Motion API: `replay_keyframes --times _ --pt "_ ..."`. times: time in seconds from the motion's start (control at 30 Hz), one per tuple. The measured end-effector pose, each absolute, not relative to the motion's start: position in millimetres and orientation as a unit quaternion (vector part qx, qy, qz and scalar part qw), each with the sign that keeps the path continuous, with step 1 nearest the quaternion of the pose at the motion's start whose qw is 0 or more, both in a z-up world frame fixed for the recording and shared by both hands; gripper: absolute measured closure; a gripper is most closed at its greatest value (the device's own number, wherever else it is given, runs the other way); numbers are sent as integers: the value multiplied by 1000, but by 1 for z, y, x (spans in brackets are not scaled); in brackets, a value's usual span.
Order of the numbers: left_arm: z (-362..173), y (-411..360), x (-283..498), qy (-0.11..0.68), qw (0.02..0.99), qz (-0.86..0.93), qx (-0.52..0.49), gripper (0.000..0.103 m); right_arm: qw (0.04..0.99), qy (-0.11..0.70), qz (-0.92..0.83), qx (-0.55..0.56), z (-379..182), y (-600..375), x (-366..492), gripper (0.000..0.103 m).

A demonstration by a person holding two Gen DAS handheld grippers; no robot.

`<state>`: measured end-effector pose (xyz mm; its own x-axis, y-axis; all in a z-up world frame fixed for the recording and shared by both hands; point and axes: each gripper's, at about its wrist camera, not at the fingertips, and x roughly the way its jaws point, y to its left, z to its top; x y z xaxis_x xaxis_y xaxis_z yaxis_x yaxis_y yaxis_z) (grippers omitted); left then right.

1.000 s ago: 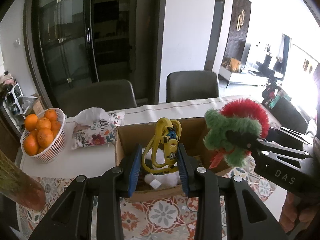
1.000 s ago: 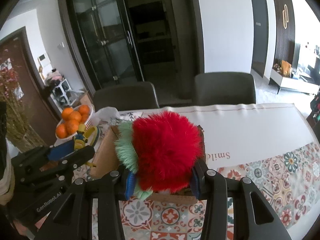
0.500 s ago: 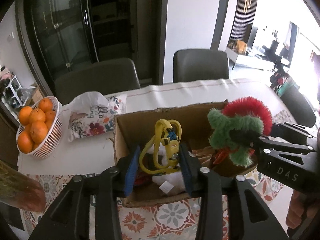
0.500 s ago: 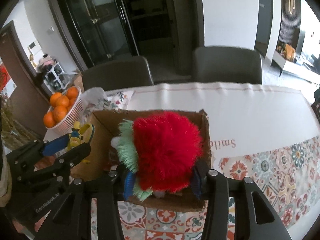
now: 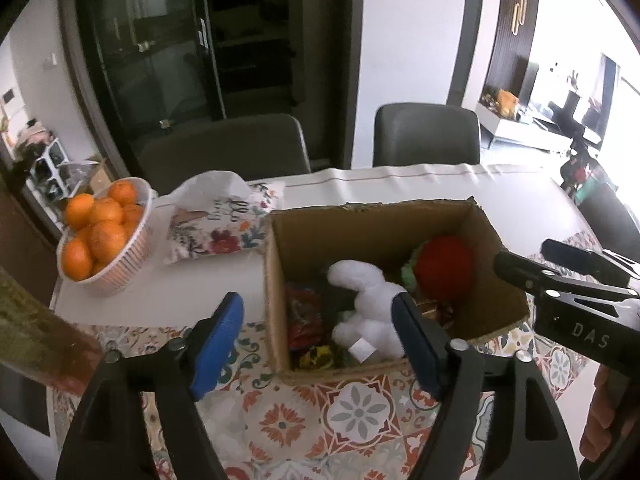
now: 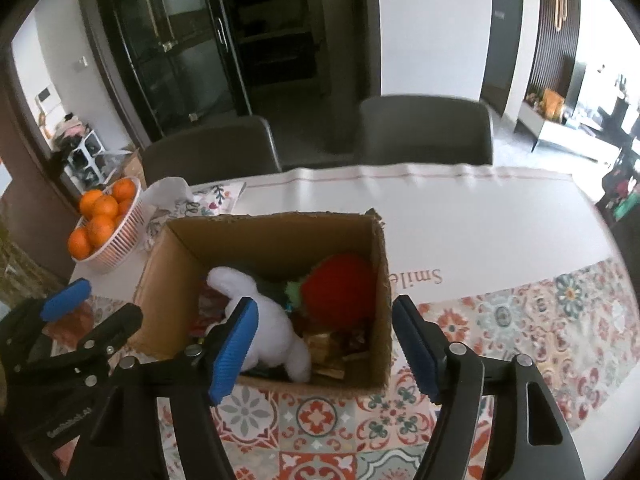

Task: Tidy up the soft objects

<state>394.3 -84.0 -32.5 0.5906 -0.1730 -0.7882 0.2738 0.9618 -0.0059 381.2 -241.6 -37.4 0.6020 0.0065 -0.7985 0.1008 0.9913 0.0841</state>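
An open cardboard box (image 5: 276, 280) stands on the table; it also shows in the right wrist view (image 6: 382, 280). Inside lie a white plush (image 5: 370, 300) (image 6: 276, 320), a red and green fuzzy toy (image 5: 442, 266) (image 6: 340, 292) and a yellow toy (image 5: 318, 358) at the near left corner. My left gripper (image 5: 318, 344) is open and empty over the box's near left part. My right gripper (image 6: 326, 344) is open and empty over the box's near edge; it also shows at the right of the left wrist view (image 5: 560, 268).
A white basket of oranges (image 5: 102, 240) (image 6: 106, 232) stands at the far left. A floral pouch (image 5: 224, 224) lies between it and the box. Two dark chairs (image 5: 426, 136) stand behind the table. A patterned runner (image 6: 520, 320) covers the near side.
Both grippers opened. The yellow toy dropped from my left gripper into the box, and the red and green fuzzy toy dropped from my right gripper into the box's right side.
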Motion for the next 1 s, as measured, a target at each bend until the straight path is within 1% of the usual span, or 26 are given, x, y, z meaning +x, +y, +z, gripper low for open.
replay_keyframes --times 0.03,0.1,0.17,0.2,0.27,0.37,0.47,0.63,1.0 --pt "-29 -82 390 431 892 -122 57 20 895 440 -29 58 -34 -240 377 31" --pt "-21 -77 377 418 899 -113 57 14 903 425 -33 53 -24 -235 363 28" --pt "-11 -71 364 402 907 -107 57 13 910 411 -40 46 -14 -230 347 26" --pt "-6 -68 356 394 911 -104 57 9 913 403 -44 44 -8 -228 339 26" --pt "4 -62 342 379 918 -100 55 5 919 389 -53 40 3 -224 321 21" --pt "19 -54 319 354 928 -96 58 0 926 370 -60 41 16 -218 294 18" --pt "30 -47 293 333 937 -92 59 0 931 356 -68 39 27 -211 267 18" --pt "40 -35 251 305 946 -87 61 0 939 334 -80 24 36 -198 221 12" --pt "51 -22 171 287 951 -92 66 0 944 321 -67 36 38 -188 143 12"
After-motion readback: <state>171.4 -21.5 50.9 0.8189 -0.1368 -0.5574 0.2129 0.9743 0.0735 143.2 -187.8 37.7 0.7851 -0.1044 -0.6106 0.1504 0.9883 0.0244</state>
